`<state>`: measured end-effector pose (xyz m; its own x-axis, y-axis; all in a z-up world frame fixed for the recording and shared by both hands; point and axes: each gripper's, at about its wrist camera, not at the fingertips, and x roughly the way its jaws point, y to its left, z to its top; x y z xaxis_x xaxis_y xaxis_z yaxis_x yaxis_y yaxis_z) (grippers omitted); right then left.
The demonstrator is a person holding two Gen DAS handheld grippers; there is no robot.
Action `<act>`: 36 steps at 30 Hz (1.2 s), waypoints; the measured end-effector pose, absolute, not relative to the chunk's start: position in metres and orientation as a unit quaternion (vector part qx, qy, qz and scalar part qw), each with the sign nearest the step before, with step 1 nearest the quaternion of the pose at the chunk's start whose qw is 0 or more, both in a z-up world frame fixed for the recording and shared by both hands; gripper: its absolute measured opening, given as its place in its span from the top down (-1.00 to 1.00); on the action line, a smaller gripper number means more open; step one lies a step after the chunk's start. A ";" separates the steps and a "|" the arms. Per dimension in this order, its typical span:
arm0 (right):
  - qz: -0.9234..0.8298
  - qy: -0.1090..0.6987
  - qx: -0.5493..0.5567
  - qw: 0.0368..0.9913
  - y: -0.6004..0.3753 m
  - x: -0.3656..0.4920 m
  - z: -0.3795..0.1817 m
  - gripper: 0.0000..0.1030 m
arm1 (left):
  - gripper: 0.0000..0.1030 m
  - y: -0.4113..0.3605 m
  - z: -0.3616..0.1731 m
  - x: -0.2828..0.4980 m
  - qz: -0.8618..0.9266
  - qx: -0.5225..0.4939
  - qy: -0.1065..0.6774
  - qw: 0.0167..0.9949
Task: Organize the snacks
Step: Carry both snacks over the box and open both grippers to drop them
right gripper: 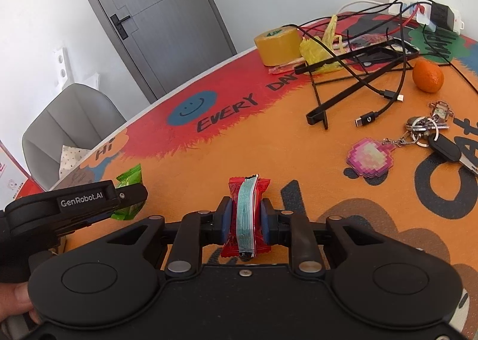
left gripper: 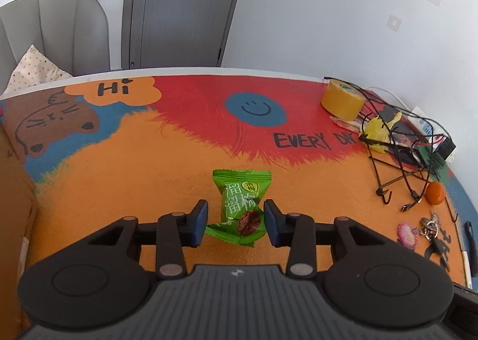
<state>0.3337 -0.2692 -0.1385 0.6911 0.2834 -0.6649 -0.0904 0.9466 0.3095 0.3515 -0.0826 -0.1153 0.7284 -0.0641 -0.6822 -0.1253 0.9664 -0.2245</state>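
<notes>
A green snack packet [left gripper: 240, 205], a red snack packet [right gripper: 246, 217] with a pale-teal stripe, an orange-red cartoon mat [left gripper: 149, 161].

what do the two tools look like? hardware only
Both match: matte black bodies with two round hubs, black linkage arms with silver pivot pins, blue pads on the fingers. Left tool has a ribbed grey top plate with a small logo; its side reads GenRobot.AI in the right wrist view. Right tool shows a centre screw. No cables visible.
</notes>
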 end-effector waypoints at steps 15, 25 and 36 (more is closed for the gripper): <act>0.142 0.351 0.131 0.916 -0.241 0.301 -0.109 0.58 | 0.24 -0.052 -0.067 0.279 0.035 -0.156 0.309 0.938; 0.168 0.330 0.116 0.922 -0.219 0.271 -0.083 0.58 | 0.24 -0.031 -0.042 0.232 0.047 -0.178 0.280 0.942; 0.207 0.304 0.096 0.925 -0.178 0.246 -0.056 0.58 | 0.23 0.009 -0.017 0.192 0.071 -0.197 0.243 0.947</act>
<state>0.2460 -0.1783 -0.0561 0.7301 0.4406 -0.5223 -0.3236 0.8961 0.3037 0.1916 0.0093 -0.0169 0.8715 0.0388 -0.4888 -0.2309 0.9119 -0.3392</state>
